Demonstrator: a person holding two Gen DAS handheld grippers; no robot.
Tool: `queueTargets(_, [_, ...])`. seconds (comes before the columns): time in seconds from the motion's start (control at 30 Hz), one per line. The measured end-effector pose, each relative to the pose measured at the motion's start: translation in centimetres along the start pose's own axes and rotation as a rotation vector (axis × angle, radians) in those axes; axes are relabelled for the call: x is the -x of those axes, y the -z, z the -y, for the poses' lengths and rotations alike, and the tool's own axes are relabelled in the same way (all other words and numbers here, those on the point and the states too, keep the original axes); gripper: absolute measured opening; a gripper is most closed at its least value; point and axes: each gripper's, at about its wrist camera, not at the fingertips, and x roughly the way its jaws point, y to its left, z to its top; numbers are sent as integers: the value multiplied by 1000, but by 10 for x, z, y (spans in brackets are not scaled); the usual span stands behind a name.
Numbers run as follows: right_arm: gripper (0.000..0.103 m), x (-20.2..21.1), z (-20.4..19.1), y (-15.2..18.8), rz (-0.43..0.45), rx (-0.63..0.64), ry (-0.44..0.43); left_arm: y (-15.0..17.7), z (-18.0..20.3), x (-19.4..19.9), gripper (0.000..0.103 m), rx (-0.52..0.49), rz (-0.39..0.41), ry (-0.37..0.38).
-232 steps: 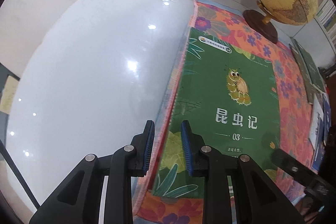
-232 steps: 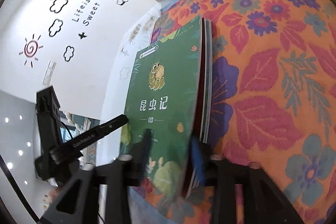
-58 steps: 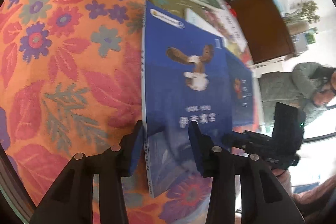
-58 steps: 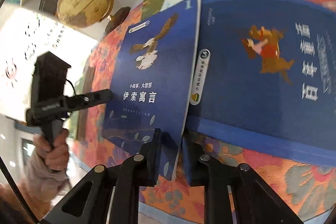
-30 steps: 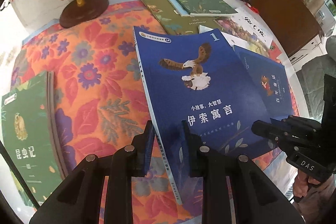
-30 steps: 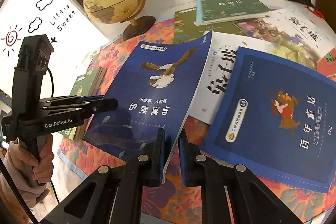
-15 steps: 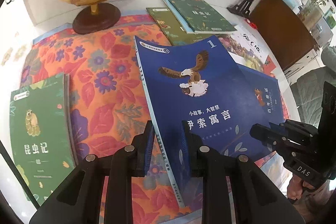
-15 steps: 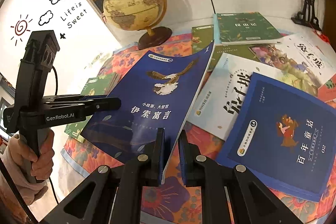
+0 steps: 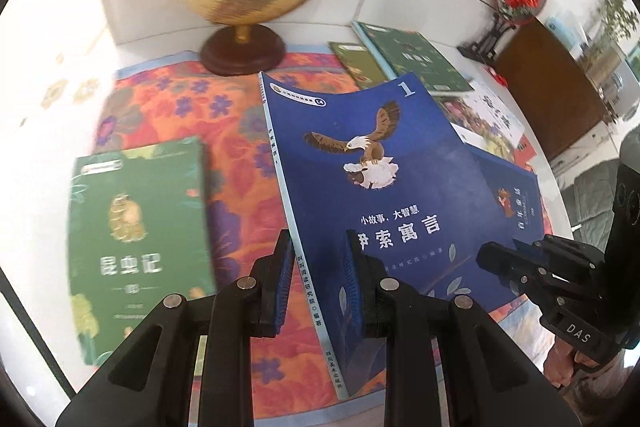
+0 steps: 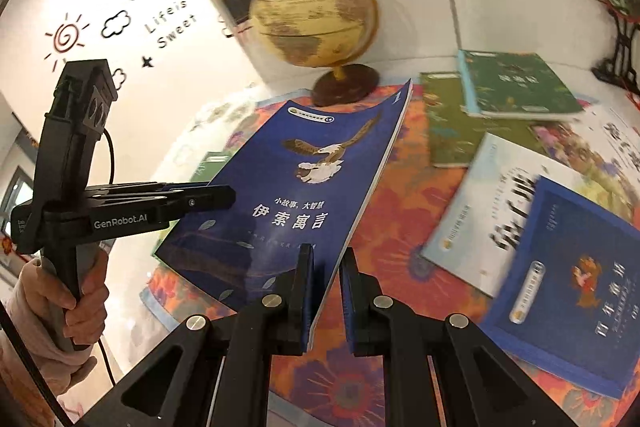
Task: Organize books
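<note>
Blue eagle book [image 9: 384, 187] lifted between two grippers

Left gripper [image 9: 320, 287] pinches its spine edge, right gripper [image 10: 326, 291] its open edge; its length runs away from both; green stack [image 9: 136, 227] lies left.

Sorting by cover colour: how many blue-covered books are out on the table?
2. The eagle book is tilted up, gripped by the left claw and right claw. The other blue book lies flat on the floral cloth to its right. More may hide underneath.

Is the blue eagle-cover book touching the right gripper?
Touching. In the right wrist view, the right gripper has its jaws shut on the blue eagle-cover book at its lower edge.
</note>
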Motion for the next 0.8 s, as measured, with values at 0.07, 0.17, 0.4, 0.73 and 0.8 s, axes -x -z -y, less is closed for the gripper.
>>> queueTargets(0.07, [12, -7, -12, -3, -2, 21, -18, 2, -10, 8, 21, 15, 12, -15])
queueTargets(0.17, [12, -18, -25, -8, -8, 33, -51, 6, -28, 19, 21, 48, 29, -36])
queueTargets(0.4, [12, -44, -75, -22, -13, 87, -119, 22, -77, 49, 21, 128, 73, -110])
queueTargets(0.73, [12, -117, -123, -14, -59, 66, -182, 42, -144, 45, 21, 229, 94, -181])
queueTargets(0.8, [12, -129, -129, -7, -78, 51, -175, 47, -154, 40, 21, 249, 84, -180])
